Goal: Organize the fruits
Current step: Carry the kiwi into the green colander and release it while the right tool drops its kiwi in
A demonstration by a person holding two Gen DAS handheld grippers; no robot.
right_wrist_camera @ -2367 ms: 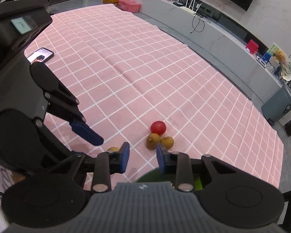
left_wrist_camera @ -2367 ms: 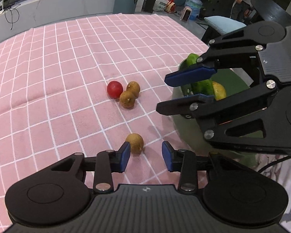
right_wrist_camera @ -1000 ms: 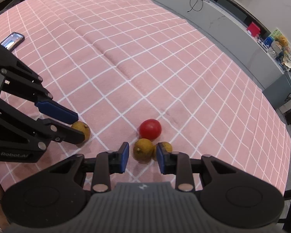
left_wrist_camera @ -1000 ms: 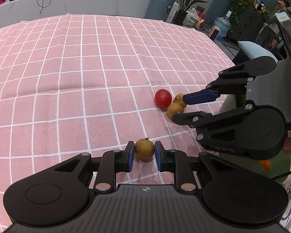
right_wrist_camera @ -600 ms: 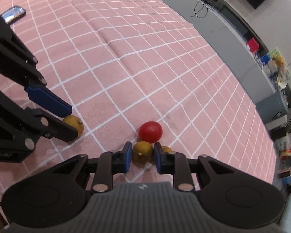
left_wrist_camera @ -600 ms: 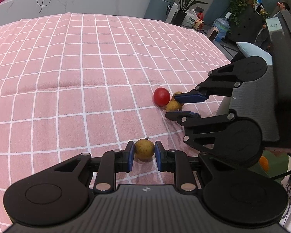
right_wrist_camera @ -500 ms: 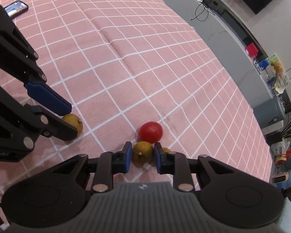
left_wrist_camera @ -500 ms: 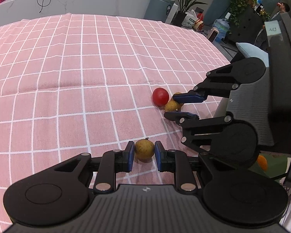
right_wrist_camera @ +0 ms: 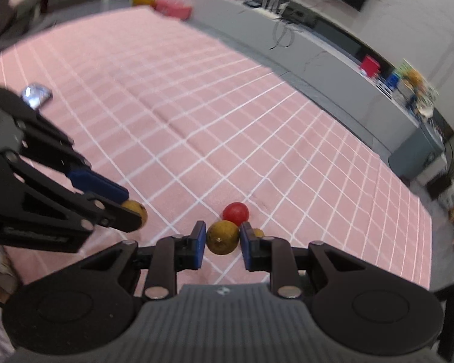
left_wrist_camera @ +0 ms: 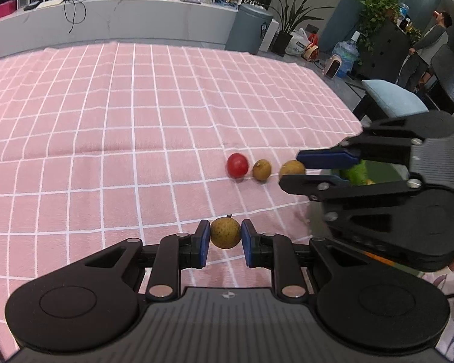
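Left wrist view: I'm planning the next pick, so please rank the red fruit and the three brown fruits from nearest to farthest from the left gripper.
1. Brown fruit clamped in the left gripper.
2. Brown fruit lying beside the red one, ahead and right.
3. Red fruit and the brown fruit clamped in the right gripper: too close to call.

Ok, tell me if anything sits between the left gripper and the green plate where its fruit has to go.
Yes. The left gripper is shut on a brown fruit, and the right gripper, holding its own brown fruit, sits in front of the green plate and hides most of it.
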